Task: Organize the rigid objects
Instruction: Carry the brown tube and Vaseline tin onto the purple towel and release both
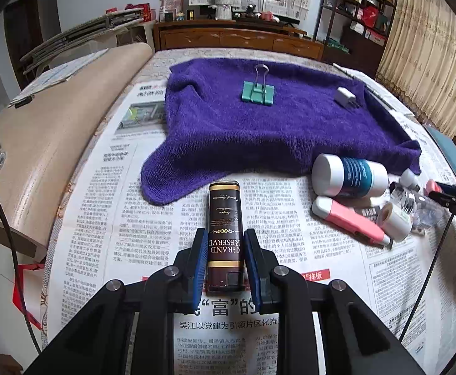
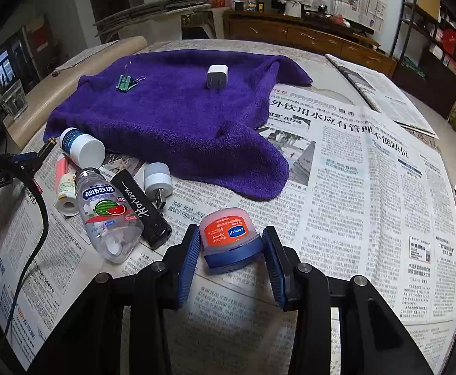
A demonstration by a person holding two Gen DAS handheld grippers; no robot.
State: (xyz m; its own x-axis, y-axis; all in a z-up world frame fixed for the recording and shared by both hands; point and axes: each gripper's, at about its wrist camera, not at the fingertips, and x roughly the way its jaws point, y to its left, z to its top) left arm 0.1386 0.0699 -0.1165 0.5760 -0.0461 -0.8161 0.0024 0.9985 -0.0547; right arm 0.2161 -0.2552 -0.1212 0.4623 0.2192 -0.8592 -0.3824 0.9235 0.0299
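Note:
My left gripper [image 1: 224, 247] is shut on a dark brown "Grand Reserve" lighter [image 1: 224, 228], held over the newspaper in front of the purple towel [image 1: 274, 125]. My right gripper [image 2: 230, 250] is shut on a small pink jar with a blue lid [image 2: 228, 240]. On the towel lie a green binder clip [image 1: 258, 92] and a white charger plug [image 1: 346, 97]; both also show in the right wrist view, the clip [image 2: 126, 82] and the plug [image 2: 217, 76].
A pile lies beside the towel: a white-and-blue bottle [image 1: 349, 175], a pink-and-white tool [image 1: 349, 220], a clear mint bottle [image 2: 107, 215], a black tube [image 2: 142, 207], a small night light [image 2: 158, 181]. Newspaper [image 2: 353, 172] covers the table. A beige bolster [image 1: 56, 143] lies left.

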